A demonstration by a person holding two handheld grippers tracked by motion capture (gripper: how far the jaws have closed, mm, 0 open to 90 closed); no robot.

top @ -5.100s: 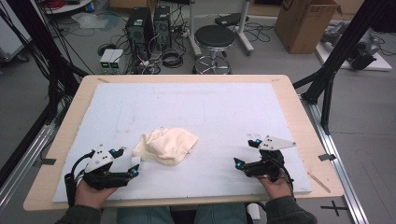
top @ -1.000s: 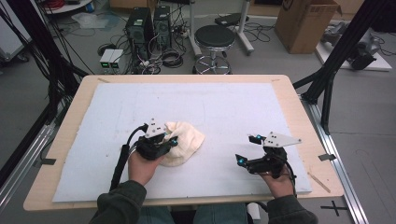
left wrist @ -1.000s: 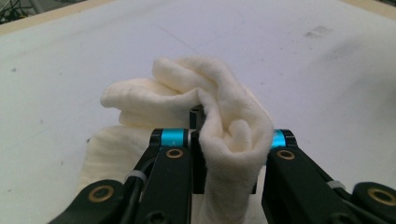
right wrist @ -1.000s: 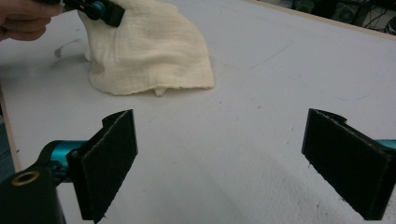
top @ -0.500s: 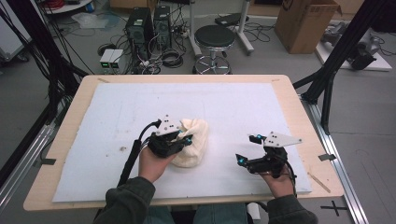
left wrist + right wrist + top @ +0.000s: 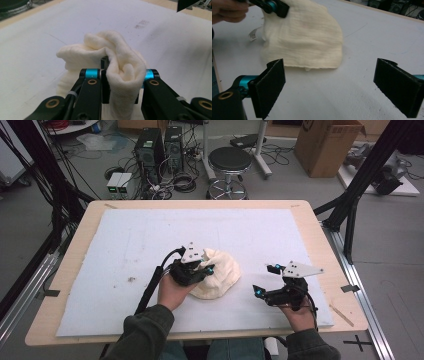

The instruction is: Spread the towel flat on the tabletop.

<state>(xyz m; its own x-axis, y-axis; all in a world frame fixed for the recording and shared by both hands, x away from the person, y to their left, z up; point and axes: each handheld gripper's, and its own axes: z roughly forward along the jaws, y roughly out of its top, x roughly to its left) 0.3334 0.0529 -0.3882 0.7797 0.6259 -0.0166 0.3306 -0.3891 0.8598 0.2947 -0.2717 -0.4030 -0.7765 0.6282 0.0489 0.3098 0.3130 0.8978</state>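
Two tools noted: we find the left tool [image 6: 200, 269] pinching a crumpled cream cloth [image 6: 220, 279]; the right tool [image 6: 270, 282], jaws spread, rests apart on the surface [image 6: 125, 240].

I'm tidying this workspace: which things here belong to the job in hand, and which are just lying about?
In the job:
- cream cloth
- left tongs, shut on a fold of it
- right tongs, open beside it
- white mat

Lying about:
- stool
- cardboard box
- computer towers
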